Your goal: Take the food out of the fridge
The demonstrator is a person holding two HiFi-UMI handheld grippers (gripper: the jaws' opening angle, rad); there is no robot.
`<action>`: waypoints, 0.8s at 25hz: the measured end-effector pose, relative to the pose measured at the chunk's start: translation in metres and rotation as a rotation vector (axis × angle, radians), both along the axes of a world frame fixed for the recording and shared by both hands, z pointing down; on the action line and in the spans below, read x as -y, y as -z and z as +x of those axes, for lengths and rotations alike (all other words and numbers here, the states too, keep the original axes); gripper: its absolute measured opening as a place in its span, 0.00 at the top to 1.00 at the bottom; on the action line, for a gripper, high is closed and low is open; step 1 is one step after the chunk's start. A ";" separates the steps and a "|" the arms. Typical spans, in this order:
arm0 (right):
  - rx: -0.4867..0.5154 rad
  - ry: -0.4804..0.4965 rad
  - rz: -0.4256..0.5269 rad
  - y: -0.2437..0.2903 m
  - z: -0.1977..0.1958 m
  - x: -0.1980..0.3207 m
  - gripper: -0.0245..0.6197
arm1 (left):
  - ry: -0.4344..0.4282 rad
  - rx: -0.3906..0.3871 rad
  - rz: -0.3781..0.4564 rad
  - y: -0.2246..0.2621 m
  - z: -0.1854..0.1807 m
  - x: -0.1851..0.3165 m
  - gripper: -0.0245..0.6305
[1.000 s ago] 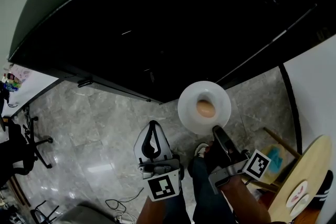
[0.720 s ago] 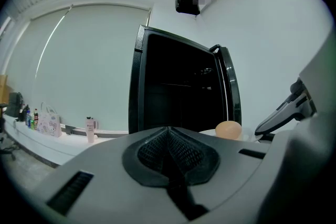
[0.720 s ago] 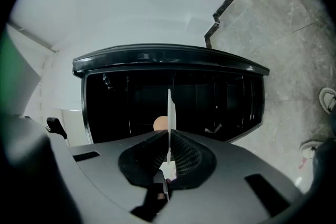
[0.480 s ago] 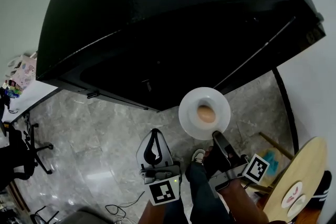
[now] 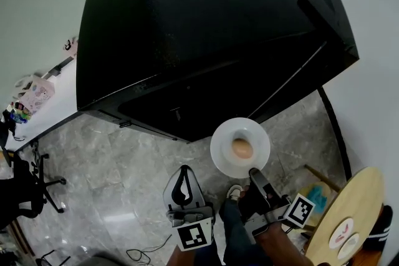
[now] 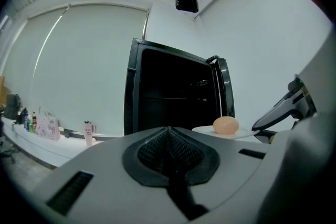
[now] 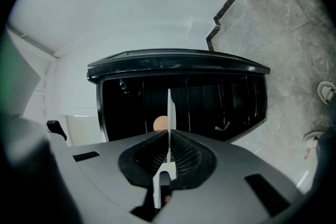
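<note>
Grey left gripper point(image 5: 181, 172) has its jaws pressed together on nothing. To its right, the right gripper point(image 5: 252, 173) clamps the near rim of a white plate point(image 5: 223, 134). A tan egg point(image 5: 242, 147) sits just ahead of its jaws, with the black fridge point(image 5: 199, 40) beyond.

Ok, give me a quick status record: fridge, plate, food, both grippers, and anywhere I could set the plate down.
fridge: black fridge, door open, dark inside
plate: white plate, outside the fridge, held roughly level above the floor
food: one round tan item in the plate's middle
right: right gripper shut on the plate's near rim
left: left gripper shut, nothing between its jaws, apart from the plate
set-down: round wooden table on the right, probably the closest surface
</note>
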State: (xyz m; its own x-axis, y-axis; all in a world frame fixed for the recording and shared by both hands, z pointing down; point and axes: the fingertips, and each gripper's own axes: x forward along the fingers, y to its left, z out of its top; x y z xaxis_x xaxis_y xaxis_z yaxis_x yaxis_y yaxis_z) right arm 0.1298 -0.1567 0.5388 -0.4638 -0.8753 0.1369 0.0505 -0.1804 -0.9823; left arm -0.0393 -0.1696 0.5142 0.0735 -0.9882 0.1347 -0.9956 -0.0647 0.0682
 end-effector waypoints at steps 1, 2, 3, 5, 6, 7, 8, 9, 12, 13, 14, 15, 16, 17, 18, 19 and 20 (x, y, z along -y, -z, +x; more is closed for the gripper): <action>0.001 0.005 0.000 0.004 -0.002 0.002 0.92 | 0.001 -0.001 0.000 0.004 0.000 0.001 0.94; 0.001 0.012 0.000 0.008 -0.003 0.002 0.92 | 0.002 -0.003 0.001 0.008 0.000 0.001 0.94; 0.000 0.019 0.002 0.013 -0.005 0.002 0.92 | 0.004 -0.006 0.003 0.013 0.000 0.001 0.94; -0.003 0.030 0.008 0.025 -0.007 0.000 0.92 | 0.007 -0.012 0.011 0.025 -0.001 -0.001 0.94; -0.004 0.034 0.012 0.031 -0.008 0.000 0.92 | 0.008 -0.015 0.014 0.031 -0.001 -0.002 0.94; -0.005 0.039 0.016 0.037 -0.010 -0.001 0.92 | 0.008 -0.016 0.016 0.037 -0.002 -0.003 0.94; -0.006 0.046 0.021 0.042 -0.011 -0.002 0.92 | 0.007 -0.015 0.018 0.042 -0.003 -0.004 0.94; -0.009 0.052 0.025 0.048 -0.012 -0.003 0.92 | 0.005 -0.013 0.020 0.046 -0.003 -0.004 0.94; -0.016 0.064 0.034 0.064 -0.013 -0.006 0.92 | 0.004 -0.017 0.019 0.057 -0.005 -0.006 0.94; -0.020 0.066 0.034 0.068 -0.013 -0.007 0.92 | 0.004 -0.018 0.020 0.061 -0.005 -0.007 0.94; -0.024 0.068 0.035 0.073 -0.013 -0.009 0.92 | 0.004 -0.019 0.023 0.066 -0.005 -0.008 0.94; -0.027 0.070 0.036 0.078 -0.013 -0.009 0.92 | 0.003 -0.019 0.028 0.071 -0.006 -0.009 0.94; -0.030 0.071 0.038 0.082 -0.013 -0.010 0.92 | 0.003 -0.020 0.034 0.076 -0.006 -0.009 0.94; -0.032 0.073 0.042 0.088 -0.014 -0.010 0.92 | 0.005 -0.022 0.037 0.081 -0.007 -0.009 0.94; -0.034 0.075 0.045 0.093 -0.015 -0.011 0.92 | 0.007 -0.025 0.037 0.085 -0.008 -0.010 0.94; -0.033 0.077 0.047 0.098 -0.016 -0.013 0.92 | 0.009 -0.026 0.035 0.089 -0.010 -0.011 0.94; -0.030 0.081 0.048 0.102 -0.018 -0.014 0.92 | 0.011 -0.026 0.033 0.093 -0.011 -0.012 0.94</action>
